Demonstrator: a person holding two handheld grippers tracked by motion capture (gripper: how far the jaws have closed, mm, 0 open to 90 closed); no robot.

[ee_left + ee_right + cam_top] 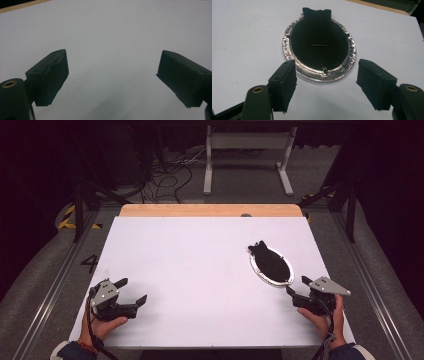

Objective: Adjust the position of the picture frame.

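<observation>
Your right gripper (pixel 296 288): fingers (pixel 283 85) apart, nothing between, hovering just short of oval dish (pixel 352 53). Dish sits right side of tabletop (pixel 200 270), near your right hand: crinkled shiny foil rim, matte black flat insert with tab at far end. Your left gripper (pixel 131 291): fingers (pixel 50 75) spread wide over bare matte white surface, well apart from dish.

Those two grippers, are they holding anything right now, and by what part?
Nothing is held. Both the left gripper and right gripper are open; the silver-rimmed oval frame lies untouched.
</observation>
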